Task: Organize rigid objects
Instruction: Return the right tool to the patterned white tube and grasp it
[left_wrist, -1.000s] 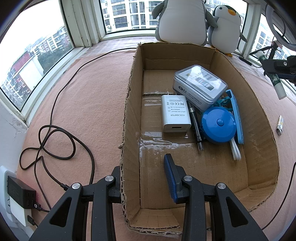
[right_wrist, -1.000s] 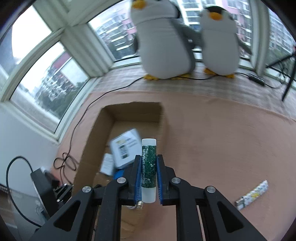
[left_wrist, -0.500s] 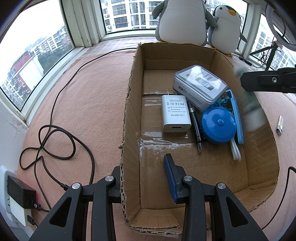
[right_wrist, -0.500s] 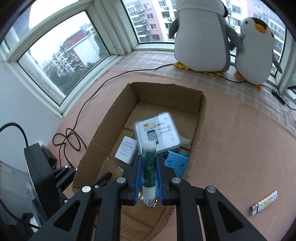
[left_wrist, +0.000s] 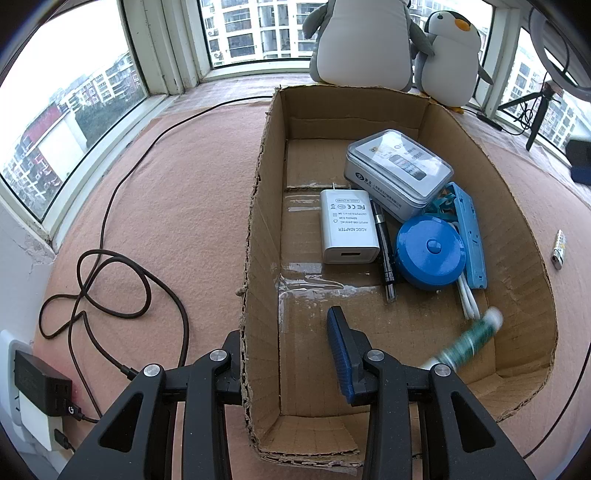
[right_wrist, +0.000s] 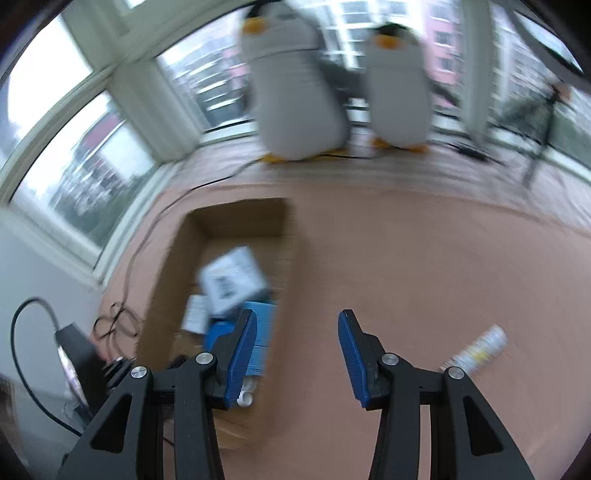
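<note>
The green tube (left_wrist: 469, 341) is blurred inside the cardboard box (left_wrist: 524, 229) at its 5 o'clock corner: the drop step is ending. The right tongs (right_wrist: 295, 350) have just been opening and stand wide, empty. The left tongs (left_wrist: 284, 354) clamp the box's left wall. Next, I judge, fetch the small stick (right_wrist: 476, 347) at 3 o'clock

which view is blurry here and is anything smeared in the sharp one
Right wrist view: motion-blurred throughout, the penguin plushies and cardboard box streaked; only the right claw, open and empty, stays crisp. Left wrist view: sharp, with even daylight from the windows and fisheye bending at the edges; only the green tube in the box is smeared.
</note>
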